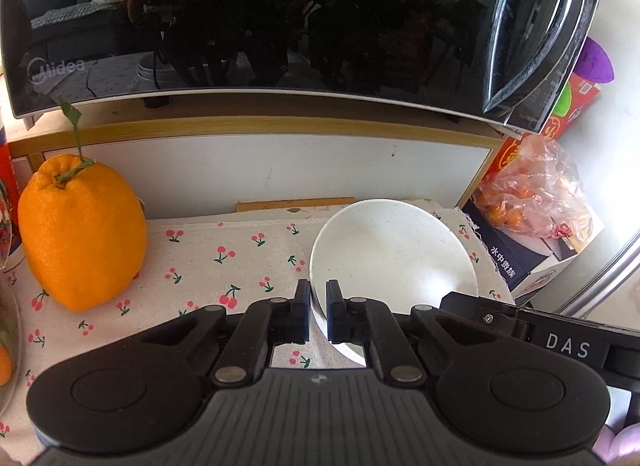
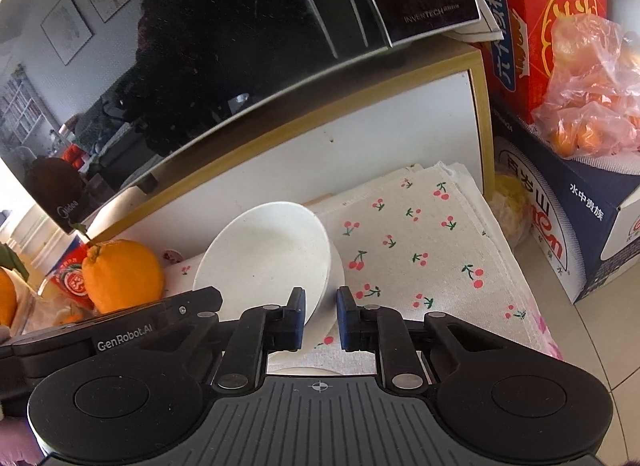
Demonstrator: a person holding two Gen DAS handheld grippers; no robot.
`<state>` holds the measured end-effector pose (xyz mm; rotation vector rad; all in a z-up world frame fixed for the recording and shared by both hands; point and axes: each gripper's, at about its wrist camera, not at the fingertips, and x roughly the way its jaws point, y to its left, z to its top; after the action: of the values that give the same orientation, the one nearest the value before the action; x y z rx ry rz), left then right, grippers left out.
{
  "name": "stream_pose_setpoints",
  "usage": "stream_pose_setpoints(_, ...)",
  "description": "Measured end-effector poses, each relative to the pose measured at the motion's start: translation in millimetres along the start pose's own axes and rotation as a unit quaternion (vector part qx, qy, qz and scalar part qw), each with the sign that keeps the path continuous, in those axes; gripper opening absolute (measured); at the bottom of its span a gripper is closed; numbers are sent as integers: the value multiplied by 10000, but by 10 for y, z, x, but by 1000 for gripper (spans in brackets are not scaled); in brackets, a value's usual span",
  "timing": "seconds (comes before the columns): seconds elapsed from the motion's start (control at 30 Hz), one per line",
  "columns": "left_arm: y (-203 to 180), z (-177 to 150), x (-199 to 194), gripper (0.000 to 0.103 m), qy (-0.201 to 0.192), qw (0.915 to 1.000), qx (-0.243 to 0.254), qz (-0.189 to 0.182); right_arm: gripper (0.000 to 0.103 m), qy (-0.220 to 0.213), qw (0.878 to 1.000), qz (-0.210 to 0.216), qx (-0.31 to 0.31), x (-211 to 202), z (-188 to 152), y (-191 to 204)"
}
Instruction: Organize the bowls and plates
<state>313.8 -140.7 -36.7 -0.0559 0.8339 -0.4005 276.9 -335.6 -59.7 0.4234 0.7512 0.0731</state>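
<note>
Nearest the left wrist camera, at six o'clock, the left gripper (image 1: 318, 314) has its jaws drawn narrow onto the near-left rim of the white bowl (image 1: 394, 250), which sits tilted on the cherry-print cloth (image 1: 224, 254). From the right wrist view, the right gripper (image 2: 321, 318) is pinched on the same bowl's rim (image 2: 264, 254) at the opposite side, its pads straddling the rim's thicker edge; a second white rim seems to show under the first, so two bowls may be nested, though I cannot tell for sure. Further out at nine o'clock in the left view stands a large orange citrus fruit (image 1: 82, 234). At two o'clock lies a bag of small oranges (image 1: 536, 197) on a box. Farthest, at twelve o'clock, sits the black microwave (image 1: 256, 17) on its shelf. I judge the task to be at an early stage: the bowl is gripped but not yet put away, and no plates are visible.
</note>
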Motion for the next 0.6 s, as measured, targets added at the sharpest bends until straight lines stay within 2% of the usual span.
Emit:
stream_pose_setpoints(0.17,-31,48,-171,6,-99,9999,29,-1,17,-91,9999,-25,-125,-201,42,138)
stream_pose_setpoints(0.37,-141,99,-552,6,-253,9996,122,-58,17,-193,9997,-36,-125,-579,56,269)
stream_pose_setpoints(0.6,-299,-2,-991,6,-307,9993,114,-180,17,-275,9994,-140,-129,-1113,-30,407)
